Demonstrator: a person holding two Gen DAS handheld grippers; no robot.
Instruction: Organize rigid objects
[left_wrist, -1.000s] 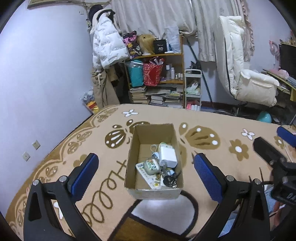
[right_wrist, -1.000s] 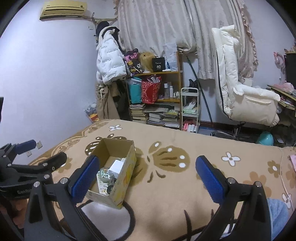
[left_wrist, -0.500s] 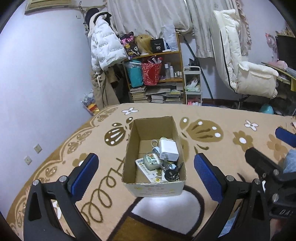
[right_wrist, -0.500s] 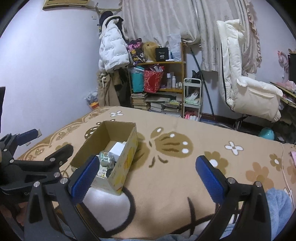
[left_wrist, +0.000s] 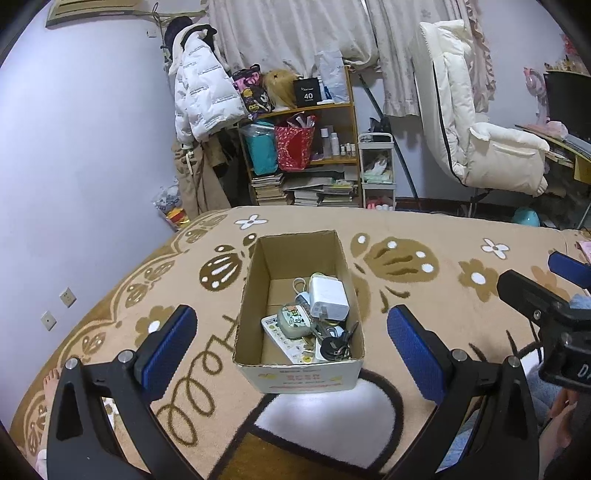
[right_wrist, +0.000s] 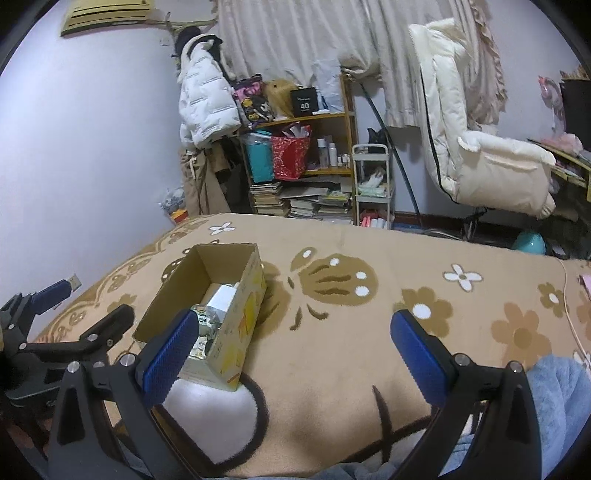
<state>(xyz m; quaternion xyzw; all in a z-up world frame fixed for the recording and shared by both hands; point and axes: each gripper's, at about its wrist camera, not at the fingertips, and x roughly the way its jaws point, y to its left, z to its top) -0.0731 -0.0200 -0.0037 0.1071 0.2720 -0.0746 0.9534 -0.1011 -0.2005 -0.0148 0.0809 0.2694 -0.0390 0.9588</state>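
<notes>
Left wrist view is showing the open brown cardboard box (left_wrist: 299, 295) holding every visible item; nothing is lying beside it; both tools, left tool (left_wrist: 288, 339) and right tool (right_wrist: 291, 343), are hanging released, empty.

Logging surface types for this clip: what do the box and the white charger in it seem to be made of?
The cardboard box looks like brown corrugated cardboard, matte, with raw cut edges and a printed front. The white charger looks like smooth, slightly glossy hard plastic, judging by its rounded moulded corners; its make cannot be told.
</notes>
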